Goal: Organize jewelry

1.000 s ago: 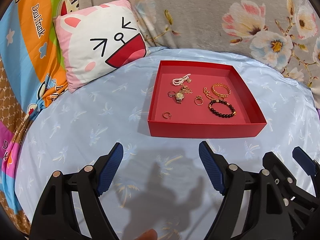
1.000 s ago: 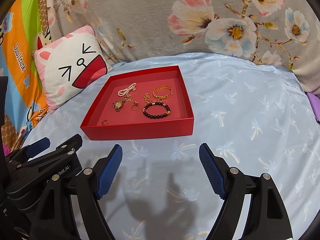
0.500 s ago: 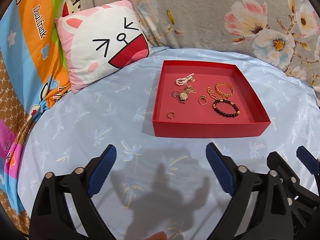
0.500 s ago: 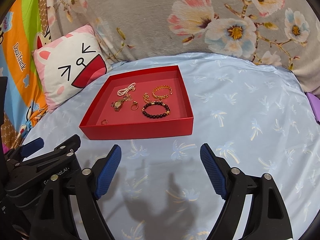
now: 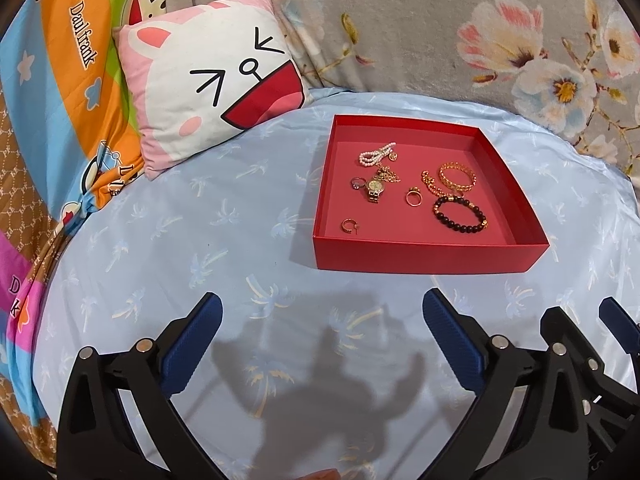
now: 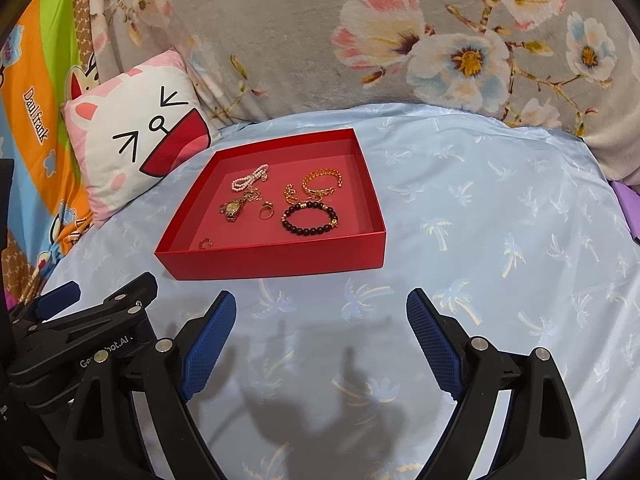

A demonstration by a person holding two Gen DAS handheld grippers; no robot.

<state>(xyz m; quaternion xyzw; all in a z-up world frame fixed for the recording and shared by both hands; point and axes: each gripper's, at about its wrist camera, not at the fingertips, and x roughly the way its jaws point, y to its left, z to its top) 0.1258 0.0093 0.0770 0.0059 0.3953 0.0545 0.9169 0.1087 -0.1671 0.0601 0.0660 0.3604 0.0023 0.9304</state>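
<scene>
A red tray [image 5: 424,258] [image 6: 280,258] lies on the light blue sheet. In it lie a pearl bracelet [image 5: 376,155] [image 6: 248,178], a gold watch [image 5: 376,189] [image 6: 233,209], a gold ring [image 5: 414,199] [image 6: 266,212], a small hoop earring [image 5: 349,225] [image 6: 205,243], gold chain bracelets [image 5: 456,176] [image 6: 320,184] and a dark bead bracelet [image 5: 460,214] [image 6: 310,220]. My left gripper [image 5: 322,336] is open and empty, short of the tray's near wall. My right gripper [image 6: 320,334] is open and empty, beside the left one [image 6: 80,320].
A pink and white cartoon cushion [image 5: 212,72] [image 6: 136,136] leans at the back left. A grey floral blanket [image 5: 440,20] [image 6: 360,32] rises behind the tray. A colourful striped cloth [image 5: 48,80] covers the left side. A purple thing [image 6: 628,208] shows at the right edge.
Both grippers have drawn back a little from the tray and stayed open. The left view has shifted so the tray sits further right. The jewelry has not moved.
</scene>
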